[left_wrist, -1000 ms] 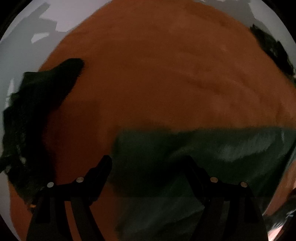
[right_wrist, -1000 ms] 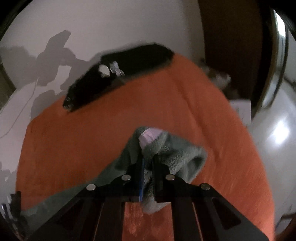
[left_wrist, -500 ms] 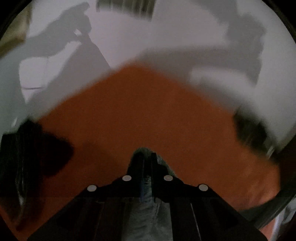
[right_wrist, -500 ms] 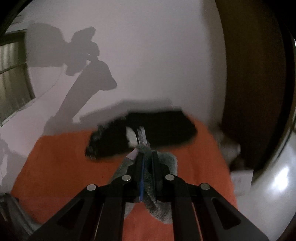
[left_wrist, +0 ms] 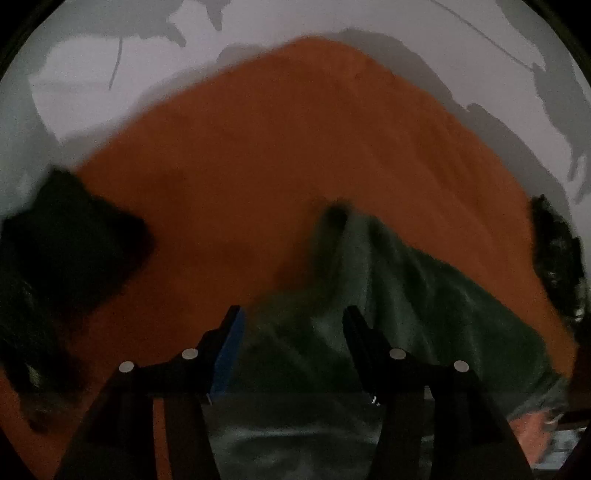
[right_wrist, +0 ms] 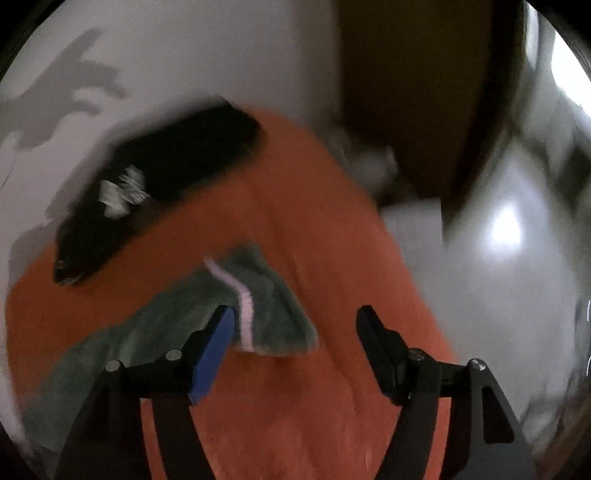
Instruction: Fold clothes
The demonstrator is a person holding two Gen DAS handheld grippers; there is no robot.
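Observation:
A grey-green fleecy garment (left_wrist: 406, 295) lies rumpled on the orange bedcover (left_wrist: 277, 147). My left gripper (left_wrist: 291, 321) hovers over its near part. The jaws are opening, the cloth lies below the gap and the pads do not press on it. In the right wrist view the same garment (right_wrist: 177, 314) shows a folded corner with a pale pink strip (right_wrist: 242, 295). My right gripper (right_wrist: 295, 314) is above that corner with its jaws opening. The corner lies beside the blue pad (right_wrist: 210, 354), and no pad squeezes it.
A black garment (right_wrist: 166, 162) with white tags lies at the far edge of the bedcover (right_wrist: 314, 221). More dark clothes lie at the left (left_wrist: 66, 251) and right (left_wrist: 554, 251). Beyond the bed are a white wall (left_wrist: 258, 29), a brown door (right_wrist: 413, 92) and shiny floor (right_wrist: 498, 258).
Half a second ago both grippers were shut on the grey-green garment and held it up. Now both have opened and the garment has dropped onto the bedcover.

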